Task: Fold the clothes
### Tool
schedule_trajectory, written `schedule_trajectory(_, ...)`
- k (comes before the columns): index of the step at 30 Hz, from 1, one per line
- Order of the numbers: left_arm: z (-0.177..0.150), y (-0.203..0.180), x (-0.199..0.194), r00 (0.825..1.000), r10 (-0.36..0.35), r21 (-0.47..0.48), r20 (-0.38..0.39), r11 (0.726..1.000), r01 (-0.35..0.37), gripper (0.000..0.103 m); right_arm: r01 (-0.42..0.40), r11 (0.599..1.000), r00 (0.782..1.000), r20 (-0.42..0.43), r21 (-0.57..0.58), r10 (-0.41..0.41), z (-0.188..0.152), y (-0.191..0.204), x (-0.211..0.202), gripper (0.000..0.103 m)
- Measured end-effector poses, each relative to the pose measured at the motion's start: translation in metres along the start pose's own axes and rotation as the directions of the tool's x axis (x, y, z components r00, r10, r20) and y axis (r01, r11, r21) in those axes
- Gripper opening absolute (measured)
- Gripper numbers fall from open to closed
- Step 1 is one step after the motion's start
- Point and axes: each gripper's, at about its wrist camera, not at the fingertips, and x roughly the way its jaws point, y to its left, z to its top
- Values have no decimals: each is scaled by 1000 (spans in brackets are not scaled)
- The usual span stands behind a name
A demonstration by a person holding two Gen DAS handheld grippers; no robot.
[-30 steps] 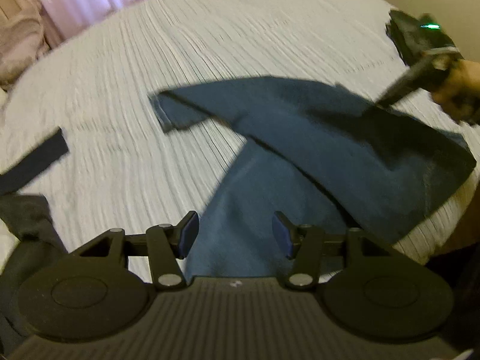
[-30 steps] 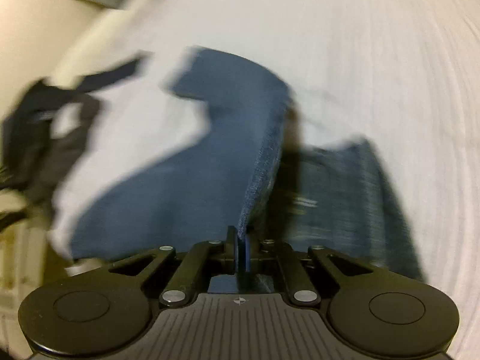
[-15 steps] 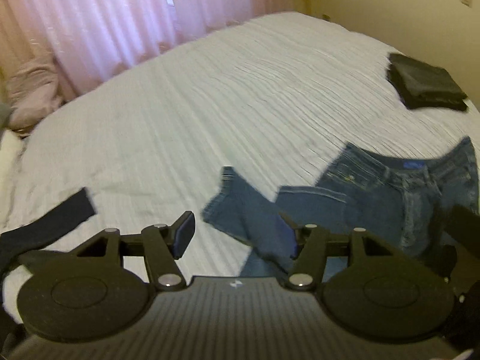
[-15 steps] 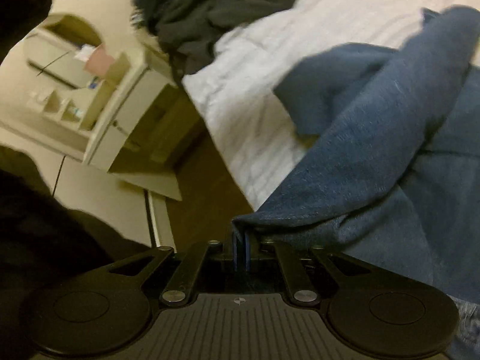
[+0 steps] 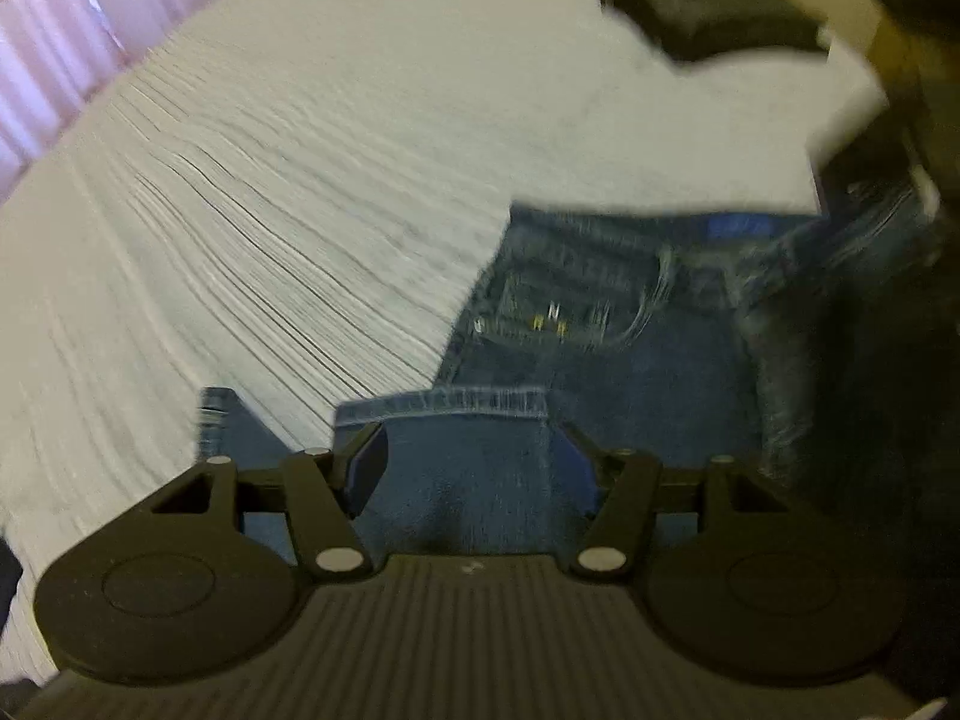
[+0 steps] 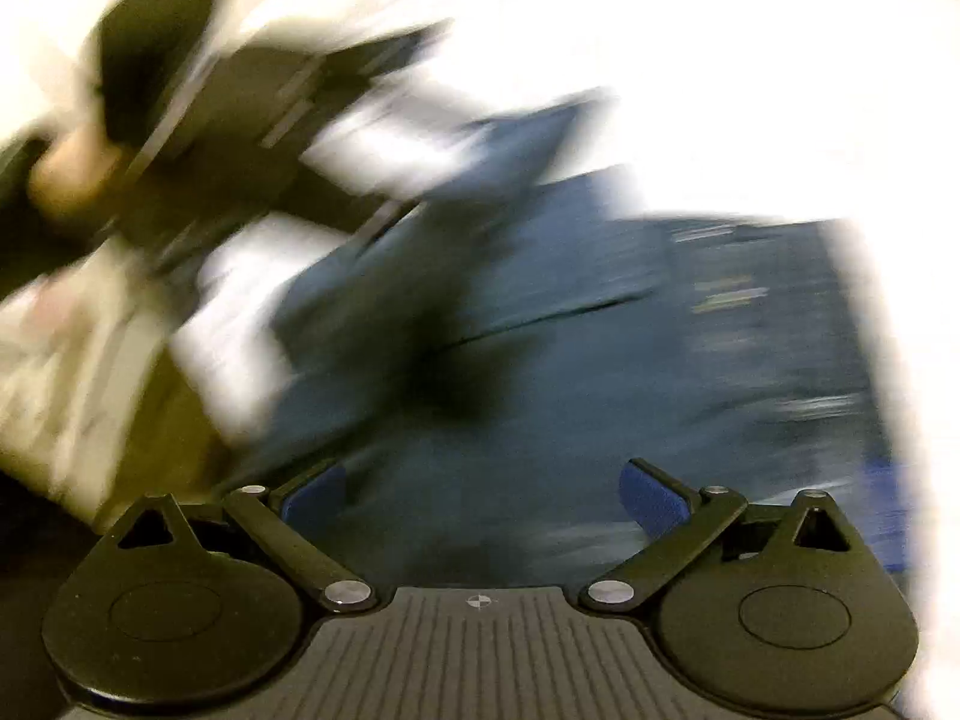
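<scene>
Blue jeans (image 5: 600, 324) lie on the white ribbed bedspread (image 5: 270, 192), waistband at the far side, a leg hem (image 5: 444, 405) folded up over the thigh area. My left gripper (image 5: 468, 456) is open, its blue pads just over the folded leg hem, holding nothing. In the blurred right wrist view the jeans (image 6: 570, 330) spread in front of my right gripper (image 6: 480, 495), which is wide open and empty just above the denim.
A folded dark garment (image 5: 702, 0) lies at the far right of the bed. Pink curtains (image 5: 54, 30) hang at the far left. The other hand and gripper show as a dark blur in the right wrist view (image 6: 210, 138).
My right gripper has let go of the jeans leg and opened wide. The leg now lies folded over the jeans. My left gripper has moved right, over the hem.
</scene>
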Motion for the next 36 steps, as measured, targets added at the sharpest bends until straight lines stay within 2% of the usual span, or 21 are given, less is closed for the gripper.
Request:
schedule_trajectory(2, 4, -3, 29, 997, -1, 14, -81, 1000, 2, 52, 88, 994, 994, 52, 60, -92, 18, -45, 3, 100)
schedule_trajectory(5, -5, -4, 60, 982, 9, 32, -188, 999, -3, 44, 152, 988, 985, 77, 41, -155, 53, -95, 30, 100)
schedule_trajectory(7, -15, -3, 69, 974, 32, 40, -222, 999, -23, 27, 163, 987, 984, 73, 10, -163, 75, -112, 57, 100)
schedule_trajectory(9, -23, -1, 71, 974, 41, 22, -223, 999, -37, 17, 197, 979, 979, 66, -50, -194, 92, -121, 81, 97)
schedule_trajectory(10, -27, 6, 59, 978, 57, -15, -202, 998, -61, 13, 183, 982, 982, 44, -39, -182, 98, -127, 91, 89)
schedule_trajectory(11, -30, 15, 46, 981, 77, -58, -178, 994, -88, 10, 170, 985, 985, 23, -28, -169, 103, -132, 101, 46)
schedule_trajectory(12, -34, 24, 32, 983, 97, -101, -154, 988, -114, 3, 155, 988, 988, 6, -16, -155, 108, -137, 108, 38)
schedule_trajectory(14, -41, 41, 5, 984, 141, -190, -108, 969, -160, 1, 113, 993, 993, 28, 27, -114, 112, -138, 96, 20)
schedule_trajectory(15, -45, 50, -9, 983, 165, -234, -87, 955, -181, 0, 92, 995, 995, 39, 49, -94, 114, -139, 91, 16)
schedule_trajectory(19, -60, 85, -64, 964, 266, -410, -12, 878, -247, 0, 61, 997, 983, 173, 42, -67, 113, -122, 29, 14)
schedule_trajectory(22, -71, 111, -105, 938, 346, -536, 30, 797, -277, 0, 128, 989, 940, 309, 75, -145, 108, -113, -28, 13)
schedule_trajectory(23, -74, 120, -119, 927, 374, -576, 42, 767, -284, 0, 155, 979, 912, 361, 132, -193, 106, -118, -47, 13)
schedule_trajectory(26, -85, 146, -160, 887, 457, -689, 67, 664, -290, 0, 267, 906, 791, 462, 329, -401, 96, -141, -92, 14)
schedule_trajectory(28, -100, 145, -150, 892, 452, -719, 30, 630, -295, 0, 333, 826, 708, 458, 454, -538, 88, -158, -104, 14)
schedule_trajectory(29, -108, 144, -144, 895, 446, -731, 10, 614, -298, 0, 347, 794, 696, 431, 499, -574, 86, -165, -102, 20)
schedule_trajectory(30, -115, 143, -138, 898, 440, -743, -10, 598, -301, 0, 361, 762, 683, 404, 538, -608, 83, -171, -100, 37)
schedule_trajectory(31, -123, 142, -131, 901, 433, -755, -30, 581, -304, 0, 380, 741, 670, 387, 553, -633, 81, -170, -95, 43)
schedule_trajectory(32, -131, 141, -125, 904, 425, -766, -50, 564, -308, 0, 398, 724, 660, 372, 564, -653, 78, -169, -90, 52)
schedule_trajectory(33, -139, 138, -120, 910, 410, -775, -69, 552, -308, 0, 401, 735, 668, 374, 548, -643, 75, -166, -88, 53)
schedule_trajectory(35, -153, 135, -116, 918, 386, -782, -88, 544, -304, 0, 366, 781, 714, 385, 506, -585, 72, -152, -75, 53)
schedule_trajectory(36, -160, 133, -115, 922, 375, -785, -97, 541, -302, 0, 323, 814, 753, 390, 483, -530, 70, -142, -66, 53)
